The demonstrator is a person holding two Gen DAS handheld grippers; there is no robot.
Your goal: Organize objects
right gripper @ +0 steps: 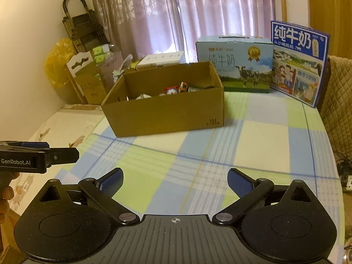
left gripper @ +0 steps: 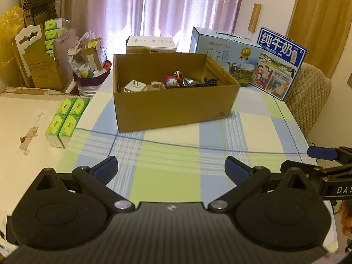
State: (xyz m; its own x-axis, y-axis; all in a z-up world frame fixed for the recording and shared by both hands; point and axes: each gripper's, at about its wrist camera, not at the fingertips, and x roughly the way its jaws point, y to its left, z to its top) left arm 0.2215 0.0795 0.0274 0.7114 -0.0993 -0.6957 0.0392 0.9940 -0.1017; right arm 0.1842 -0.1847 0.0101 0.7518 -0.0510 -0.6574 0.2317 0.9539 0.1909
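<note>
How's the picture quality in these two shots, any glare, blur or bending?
Left wrist view: the backlit curtain blows out behind the cardboard box, fisheye bows the tablecloth lines, corners vignette black. Right wrist view: dimmer and warmer, soft overall, the milk carton leans from distortion.

The bench [left gripper: 171, 162] has a blue, green and white checked cloth. On it sit an open brown cardboard box [left gripper: 171, 107], two blue milk cartons [left gripper: 233, 59] and green tissue packs [left gripper: 66, 118].
</note>
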